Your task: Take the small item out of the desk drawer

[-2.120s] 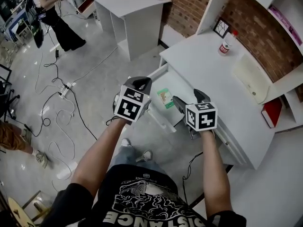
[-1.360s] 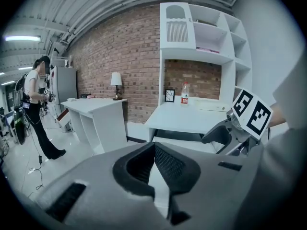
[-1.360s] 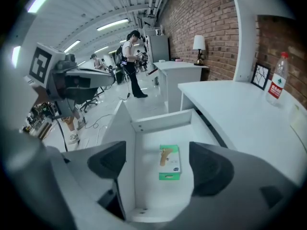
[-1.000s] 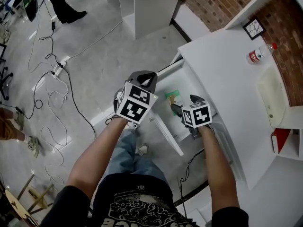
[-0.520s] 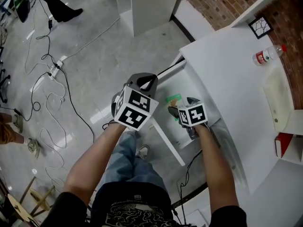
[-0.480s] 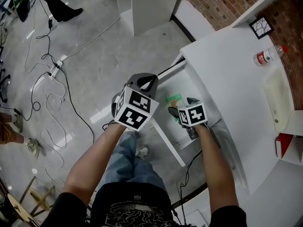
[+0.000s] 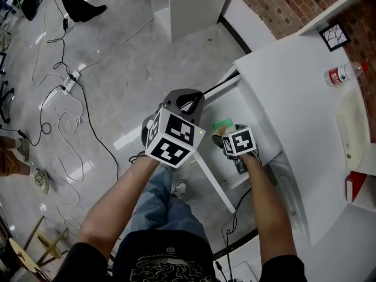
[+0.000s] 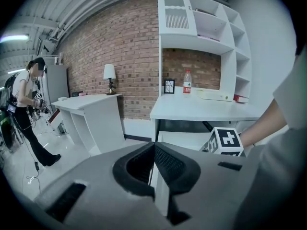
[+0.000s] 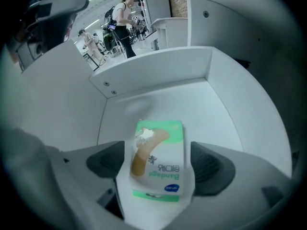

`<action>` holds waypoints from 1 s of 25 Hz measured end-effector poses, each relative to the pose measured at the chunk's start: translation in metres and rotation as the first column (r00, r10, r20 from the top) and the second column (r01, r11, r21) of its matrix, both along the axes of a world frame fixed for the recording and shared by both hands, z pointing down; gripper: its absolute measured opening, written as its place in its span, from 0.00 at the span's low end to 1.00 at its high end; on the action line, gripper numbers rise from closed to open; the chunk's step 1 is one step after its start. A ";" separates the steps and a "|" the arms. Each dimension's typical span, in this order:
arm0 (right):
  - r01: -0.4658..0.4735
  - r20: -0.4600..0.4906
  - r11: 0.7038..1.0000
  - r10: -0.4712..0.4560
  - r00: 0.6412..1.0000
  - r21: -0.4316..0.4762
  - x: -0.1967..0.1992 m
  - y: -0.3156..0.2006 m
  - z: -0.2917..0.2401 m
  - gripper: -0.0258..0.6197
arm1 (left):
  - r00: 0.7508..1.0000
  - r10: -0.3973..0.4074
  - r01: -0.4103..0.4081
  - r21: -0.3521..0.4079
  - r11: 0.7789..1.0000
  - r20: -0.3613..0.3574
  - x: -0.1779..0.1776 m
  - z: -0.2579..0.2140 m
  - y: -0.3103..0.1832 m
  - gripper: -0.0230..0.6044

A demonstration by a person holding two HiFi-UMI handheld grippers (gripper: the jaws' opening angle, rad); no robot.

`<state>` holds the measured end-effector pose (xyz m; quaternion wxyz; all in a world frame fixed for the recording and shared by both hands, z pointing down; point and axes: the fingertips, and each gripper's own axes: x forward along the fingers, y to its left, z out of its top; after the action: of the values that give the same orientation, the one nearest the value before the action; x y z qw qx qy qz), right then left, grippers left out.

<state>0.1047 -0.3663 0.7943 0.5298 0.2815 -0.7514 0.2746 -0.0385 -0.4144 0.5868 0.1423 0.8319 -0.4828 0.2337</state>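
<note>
The desk drawer (image 7: 210,178) stands pulled out, and a small green-and-white bandage box (image 7: 222,124) lies flat on its white floor. My right gripper (image 7: 221,138) is down inside the drawer. In the right gripper view it is open, with the box (image 9: 158,152) between its dark pads (image 9: 106,162), close to both. The drawer's back wall (image 9: 158,71) rises just beyond. My left gripper (image 7: 187,100) hovers over the drawer's front, left of the box. In the left gripper view its jaws (image 8: 154,153) are shut on nothing, and the right gripper's marker cube (image 8: 225,140) shows ahead.
On the desktop (image 7: 294,93) stand a water bottle (image 7: 344,73), a small picture frame (image 7: 335,37) and a flat white tray (image 7: 353,135). Cables (image 7: 64,96) trail over the floor at left. A second white desk (image 8: 91,114) and a standing person (image 8: 24,114) are farther off.
My right gripper has gone down into the drawer until its jaws sit on either side of the bandage box. The left gripper has stayed shut and risen slightly.
</note>
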 end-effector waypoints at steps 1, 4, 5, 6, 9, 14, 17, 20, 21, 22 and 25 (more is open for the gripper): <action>-0.011 0.000 1.000 0.011 1.000 0.000 -0.001 0.000 0.001 0.71 | 1.000 0.002 -0.002 0.002 1.000 0.001 0.000 0.000 0.000 0.05; -0.033 -0.015 0.999 0.033 0.999 0.002 -0.003 -0.001 0.005 0.69 | 1.000 0.003 -0.003 0.004 1.000 0.008 -0.003 0.000 0.000 0.05; -0.033 -0.029 0.999 0.033 0.999 0.009 -0.003 -0.001 0.006 0.68 | 1.000 0.001 -0.001 0.003 1.000 0.010 -0.005 0.000 0.000 0.05; -0.032 -0.045 0.999 0.032 0.998 0.018 -0.002 -0.002 0.006 0.66 | 1.000 -0.001 0.001 0.002 1.000 0.011 -0.006 0.001 0.001 0.05; -0.034 -0.075 0.999 0.036 0.997 0.032 -0.001 -0.003 0.007 0.61 | 1.000 -0.004 0.004 -0.003 1.000 0.012 -0.010 0.004 0.003 0.05; -0.045 -0.074 0.998 0.048 0.996 0.039 0.000 -0.005 0.006 0.59 | 1.000 -0.013 0.013 0.000 1.000 0.011 -0.010 0.002 0.006 0.05; -0.054 -0.068 0.998 0.056 0.996 0.041 0.001 -0.003 0.005 0.58 | 1.000 -0.014 0.014 -0.004 1.000 0.011 -0.010 0.002 0.009 0.05; -0.057 -0.058 0.997 0.060 0.997 0.051 0.001 -0.002 0.000 0.58 | 1.000 -0.019 0.019 -0.015 1.000 0.010 -0.010 0.004 0.015 0.05; -0.055 -0.052 0.997 0.058 0.997 0.059 0.001 -0.002 -0.004 0.58 | 1.000 -0.023 0.024 -0.020 1.000 0.009 -0.010 0.004 0.017 0.05; -0.053 -0.044 0.996 0.056 0.997 0.067 0.000 -0.003 -0.009 0.58 | 1.000 -0.029 0.029 -0.024 0.999 0.009 -0.011 0.004 0.019 0.05; -0.053 -0.014 0.994 0.055 0.998 0.098 0.000 -0.005 -0.028 0.58 | 0.999 -0.040 0.040 -0.029 0.999 0.010 -0.008 -0.001 0.024 0.05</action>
<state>0.1045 -0.3714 0.7661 0.5141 0.3295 -0.7515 0.2496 -0.0466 -0.3902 0.5860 0.1567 0.8188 -0.4965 0.2417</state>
